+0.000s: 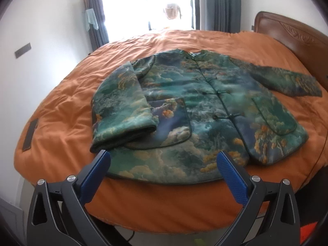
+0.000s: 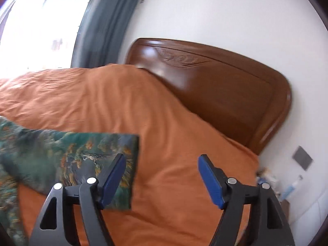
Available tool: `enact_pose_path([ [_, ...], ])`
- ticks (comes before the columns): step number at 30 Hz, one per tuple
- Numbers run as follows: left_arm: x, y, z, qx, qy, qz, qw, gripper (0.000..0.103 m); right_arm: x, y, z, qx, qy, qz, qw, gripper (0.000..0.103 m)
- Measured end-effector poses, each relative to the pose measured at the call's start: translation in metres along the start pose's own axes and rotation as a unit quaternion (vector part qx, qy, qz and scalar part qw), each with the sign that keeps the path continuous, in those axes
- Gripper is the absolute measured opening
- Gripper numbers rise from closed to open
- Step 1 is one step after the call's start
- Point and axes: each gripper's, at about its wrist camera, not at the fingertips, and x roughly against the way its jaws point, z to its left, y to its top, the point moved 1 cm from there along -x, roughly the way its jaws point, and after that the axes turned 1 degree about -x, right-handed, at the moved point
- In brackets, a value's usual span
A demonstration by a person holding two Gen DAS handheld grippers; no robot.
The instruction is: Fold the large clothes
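Jacket point(image 1: 196, 110) on bed point(image 1: 61, 127), hem partly hidden.
Left claw point(image 1: 164, 164) and right claw point(image 2: 162, 169) open, empty; right-view sleeve point(image 2: 82, 155) blurred, cut off.

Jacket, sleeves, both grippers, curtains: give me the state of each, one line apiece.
Jacket: spread flat on the orange bedcover, front up, buttoned.
Left sleeve: folded in over the body.
Right sleeve: stretched out flat, not yet folded.
Left gripper: open, empty, over the hem.
Right gripper: open, empty, by the right sleeve's cuff.
Curtains: drawn open.
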Motion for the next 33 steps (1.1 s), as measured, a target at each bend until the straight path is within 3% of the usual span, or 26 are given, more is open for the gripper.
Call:
enact_pose_path([
  [1, -0.005, 0.003, 0.008, 0.010, -0.003, 0.004, 0.9999, 0.103, 0.000, -0.008, -0.012, -0.014, -0.002, 0.008, 1.000, 0.074],
  [3, -0.017, 0.009, 0.025, 0.021, -0.013, 0.012, 0.9996, 0.103, 0.009, -0.032, -0.025, -0.049, 0.043, 0.033, 0.997, 0.074],
  [6, -0.048, 0.021, 0.045, 0.000, -0.054, 0.042, 0.9977, 0.103, 0.045, -0.080, -0.019, -0.064, 0.118, 0.051, 0.990, 0.074],
  [12, -0.106, 0.035, 0.051, -0.045, -0.049, 0.085, 0.9942, 0.103, 0.144, -0.179, 0.054, -0.041, 0.252, 0.075, 0.964, 0.074],
  [15, -0.130, 0.034, 0.038, -0.089, -0.033, 0.091, 0.9913, 0.103, 0.186, -0.202, 0.089, -0.051, 0.307, 0.084, 0.947, 0.074],
  [16, -0.137, 0.033, 0.039, -0.091, -0.023, 0.092, 0.9913, 0.098, 0.199, -0.208, 0.099, -0.052, 0.324, 0.085, 0.941, 0.074],
  [17, -0.143, 0.034, 0.043, -0.081, -0.020, 0.099, 0.9917, 0.076, 0.209, -0.209, 0.107, -0.052, 0.340, 0.086, 0.935, 0.074],
  [18, -0.148, 0.035, 0.053, -0.058, -0.028, 0.115, 0.9913, 0.045, 0.220, -0.209, 0.115, -0.048, 0.356, 0.084, 0.930, 0.074],
  [19, -0.149, 0.036, 0.064, -0.032, -0.038, 0.126, 0.9908, 0.028, 0.229, -0.212, 0.125, -0.039, 0.368, 0.081, 0.925, 0.074],
  [21, -0.134, 0.048, 0.095, 0.020, -0.057, 0.122, 0.9906, 0.015, 0.254, -0.211, 0.133, -0.017, 0.378, 0.061, 0.924, 0.074],
  [22, -0.120, 0.057, 0.113, 0.038, -0.057, 0.109, 0.9917, 0.014, 0.261, -0.208, 0.132, -0.009, 0.380, 0.051, 0.924, 0.074],
  [25, -0.068, 0.097, 0.190, 0.079, 0.017, 0.039, 0.9960, 0.015, 0.285, -0.206, 0.132, 0.007, 0.378, 0.021, 0.926, 0.074],
  [26, -0.053, 0.110, 0.221, 0.097, 0.056, 0.016, 0.9936, 0.023, 0.288, -0.205, 0.132, 0.011, 0.378, 0.015, 0.926, 0.074],
  [27, -0.039, 0.123, 0.257, 0.121, 0.110, -0.007, 0.9865, 0.042, 0.288, -0.205, 0.134, 0.013, 0.378, 0.011, 0.926, 0.074],
  [28, -0.028, 0.133, 0.293, 0.148, 0.167, -0.029, 0.9744, 0.052, 0.290, -0.207, 0.137, 0.014, 0.379, 0.008, 0.925, 0.074],
  [29, -0.018, 0.139, 0.328, 0.173, 0.229, -0.047, 0.9568, 0.071, 0.290, -0.206, 0.137, 0.016, 0.381, 0.008, 0.924, 0.074],
  [30, -0.012, 0.141, 0.354, 0.192, 0.273, -0.054, 0.9411, 0.077, 0.288, -0.205, 0.137, 0.018, 0.384, 0.011, 0.923, 0.074],
  [31, -0.007, 0.140, 0.376, 0.208, 0.310, -0.055, 0.9262, 0.076, 0.289, -0.207, 0.140, 0.020, 0.387, 0.016, 0.922, 0.074],
  [32, -0.004, 0.136, 0.392, 0.221, 0.329, -0.050, 0.9166, 0.076, 0.287, -0.206, 0.142, 0.020, 0.391, 0.022, 0.920, 0.074],
  [33, 0.000, 0.128, 0.400, 0.234, 0.328, -0.048, 0.9140, 0.076, 0.285, -0.206, 0.143, 0.019, 0.396, 0.029, 0.918, 0.074],
])
